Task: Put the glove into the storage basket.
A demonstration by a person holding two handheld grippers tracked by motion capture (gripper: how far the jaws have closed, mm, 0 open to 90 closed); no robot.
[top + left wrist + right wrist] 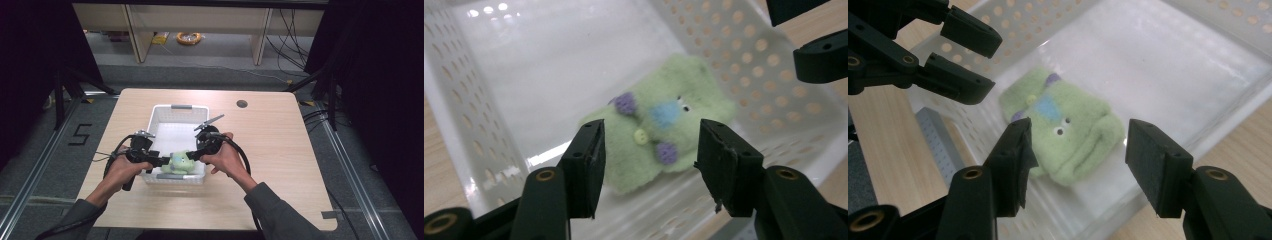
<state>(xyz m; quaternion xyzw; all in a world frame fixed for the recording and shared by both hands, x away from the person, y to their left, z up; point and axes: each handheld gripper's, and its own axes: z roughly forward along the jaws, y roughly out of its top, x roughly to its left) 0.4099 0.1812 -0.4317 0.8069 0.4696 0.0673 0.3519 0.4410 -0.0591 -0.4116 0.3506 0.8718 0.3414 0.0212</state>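
A green plush toy (180,162) with purple and blue patches lies flat in the near end of a white perforated basket (172,108). My left gripper (161,161) hovers over the basket's near left corner, open, with the toy (659,130) lying loose below its jaws. My right gripper (193,156) comes in from the toy's right side, also open, and the toy (1063,125) rests on the basket floor (1168,65) beyond its jaws. Neither gripper touches the toy. In the right gripper view, the left gripper (970,57) shows at the upper left.
The basket (466,125) sits mid-table on a light wooden tabletop (280,140), with a grey handle at each end. A dark round grommet (242,104) lies at the table's far right. Table legs, cables and a yellow coil (189,37) are on the floor beyond.
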